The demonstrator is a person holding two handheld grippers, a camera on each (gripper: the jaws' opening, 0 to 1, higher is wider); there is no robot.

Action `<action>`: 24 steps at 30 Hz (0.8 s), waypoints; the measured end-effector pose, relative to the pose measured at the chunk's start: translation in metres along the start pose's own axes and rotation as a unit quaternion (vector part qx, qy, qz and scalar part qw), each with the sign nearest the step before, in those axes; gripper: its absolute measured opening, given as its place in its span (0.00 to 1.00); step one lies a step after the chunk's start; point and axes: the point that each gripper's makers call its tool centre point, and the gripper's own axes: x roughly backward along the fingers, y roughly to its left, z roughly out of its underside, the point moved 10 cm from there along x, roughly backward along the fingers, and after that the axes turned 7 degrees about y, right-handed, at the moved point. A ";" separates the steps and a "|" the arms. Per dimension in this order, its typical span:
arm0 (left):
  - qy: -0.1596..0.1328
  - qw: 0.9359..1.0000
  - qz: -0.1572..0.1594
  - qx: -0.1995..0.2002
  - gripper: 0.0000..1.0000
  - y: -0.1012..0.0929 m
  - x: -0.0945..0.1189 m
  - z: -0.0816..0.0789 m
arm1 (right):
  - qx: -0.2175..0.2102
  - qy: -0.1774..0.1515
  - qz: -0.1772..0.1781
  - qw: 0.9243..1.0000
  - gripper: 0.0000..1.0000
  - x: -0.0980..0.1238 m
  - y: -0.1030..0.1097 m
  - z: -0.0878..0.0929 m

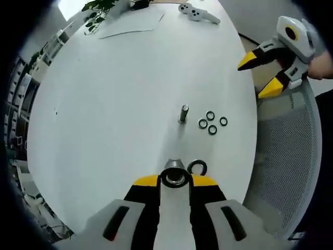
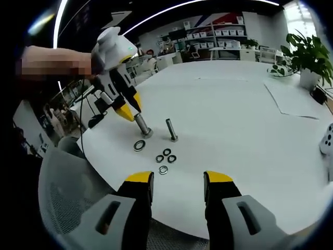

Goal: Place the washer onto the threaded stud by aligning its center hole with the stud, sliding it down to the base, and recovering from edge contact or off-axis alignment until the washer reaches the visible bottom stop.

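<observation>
The left tongs [image 1: 174,179] pinch a threaded stud [image 2: 141,125] upright on the surface [image 1: 119,104], the right tongs [image 2: 177,182] spread idle; each washer [image 2: 139,145], lying flat nearby, looks thin, rigid, slippery, best gripped by its rim.

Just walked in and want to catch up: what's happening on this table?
A person is working with a handheld gripper in each hand at a white table. The left gripper is closed on a threaded stud that stands on the table. A larger washer lies flat beside its base. A second stud stands free nearby, with four small washers loose next to it. The right gripper hovers open and empty near the table edge.
</observation>
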 end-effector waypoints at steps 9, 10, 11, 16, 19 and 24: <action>0.013 1.000 -0.002 -0.011 0.18 -0.001 -0.008 -0.007 | -0.004 -0.001 0.002 1.000 0.41 0.001 -0.003 0.000; 0.012 1.000 -0.003 -0.013 0.18 -0.001 -0.009 -0.007 | -0.005 -0.001 0.002 1.000 0.41 0.001 -0.003 0.000; 0.015 1.000 -0.004 -0.014 0.18 -0.001 -0.010 -0.007 | -0.005 -0.002 0.002 1.000 0.41 0.001 -0.003 0.000; 0.023 1.000 -0.003 -0.016 0.18 -0.002 -0.016 -0.008 | -0.005 -0.003 0.002 1.000 0.41 0.000 -0.004 -0.001; 0.030 0.999 -0.002 -0.018 0.18 -0.001 -0.021 -0.007 | -0.006 -0.002 0.002 1.000 0.41 -0.001 -0.005 0.000; 0.033 0.999 -0.003 -0.025 0.18 -0.001 -0.027 -0.008 | -0.010 -0.002 0.002 1.000 0.41 -0.002 -0.006 0.000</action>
